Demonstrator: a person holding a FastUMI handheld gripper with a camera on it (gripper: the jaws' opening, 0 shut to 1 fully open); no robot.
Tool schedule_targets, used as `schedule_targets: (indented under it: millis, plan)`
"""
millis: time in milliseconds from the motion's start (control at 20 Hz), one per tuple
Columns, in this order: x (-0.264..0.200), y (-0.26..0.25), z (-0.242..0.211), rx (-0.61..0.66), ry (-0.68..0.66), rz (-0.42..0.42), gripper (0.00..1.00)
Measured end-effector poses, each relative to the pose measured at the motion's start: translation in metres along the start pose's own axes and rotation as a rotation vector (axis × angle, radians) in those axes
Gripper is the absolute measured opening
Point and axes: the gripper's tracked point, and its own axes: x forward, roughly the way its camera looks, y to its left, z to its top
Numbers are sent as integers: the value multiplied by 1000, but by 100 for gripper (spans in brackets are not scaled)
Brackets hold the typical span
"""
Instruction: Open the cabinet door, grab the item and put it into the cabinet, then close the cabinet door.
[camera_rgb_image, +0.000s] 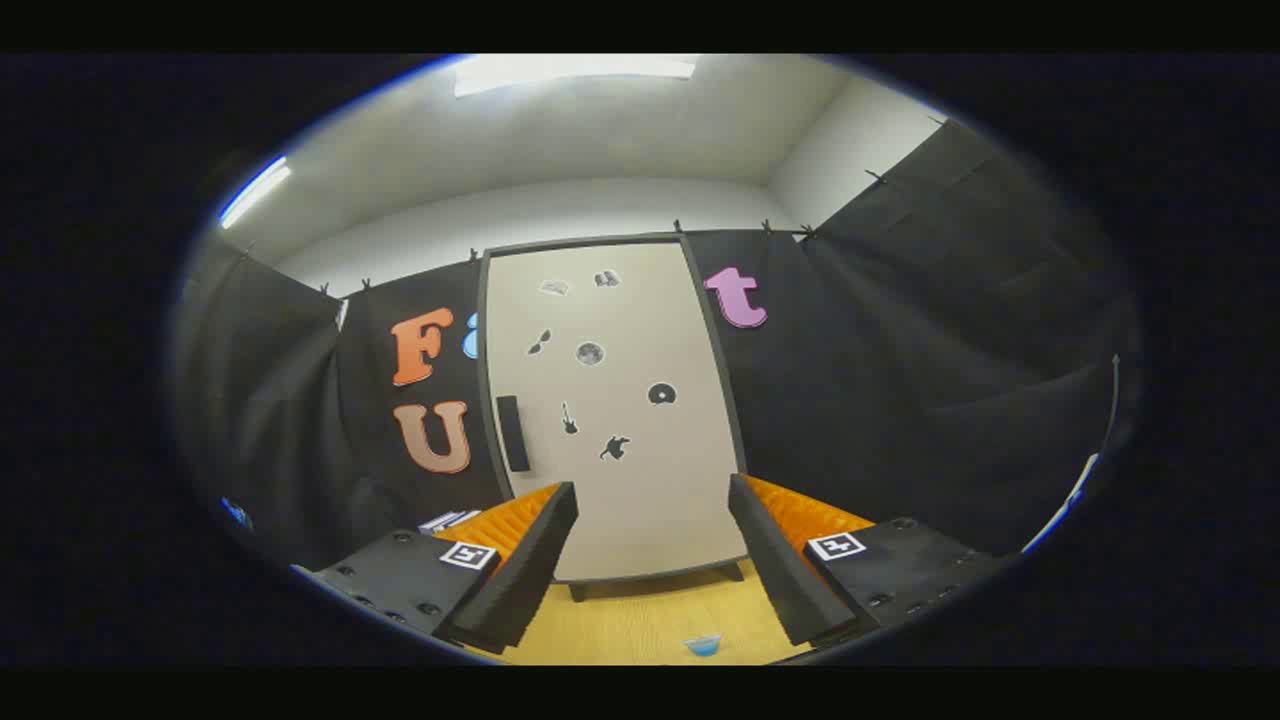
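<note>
Beyond your fingers the cabinet (612, 410) stands upright on the wooden counter (640, 620), its pale door (640, 480) shut flat against the dark frame. Your gripper (652, 560) is spread wide, with nothing between the fingers and nothing touching them, and the door sits framed in the gap between them, some way off.

You look to be at the first step: the door has yet to be opened. The dark vertical handle (512, 433) sits near the door's left edge, above and just left of your left finger, so the hinges are most likely on the right, though they cannot be made out. A handful of small dark stickers (590, 353) dot the door face; they are no use as grip points.

The item you are to stow appears to be the small blue object (703, 645) lying on the counter just ahead, low between the fingers and nearer to you than the cabinet. It is too small to tell what it is.

For the next move, shift left and forward so the handle comes between the fingers, close on it across its narrow width, then pull in an arc towards yourself. Keep low clearance in mind, since the blue object lies in the door's likely swing path
</note>
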Motion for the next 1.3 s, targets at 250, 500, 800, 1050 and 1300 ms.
schedule_targets:
  millis: [250,500,800,1050,1300]
  plan:
    - [5,-3,-2,7,4,1,97]
    - [7,-3,-4,10,10,8,97]
    - [9,0,-6,9,15,16,97]
    - [33,23,-1,37,15,65,97]
    - [94,79,2,46,58,177,97]
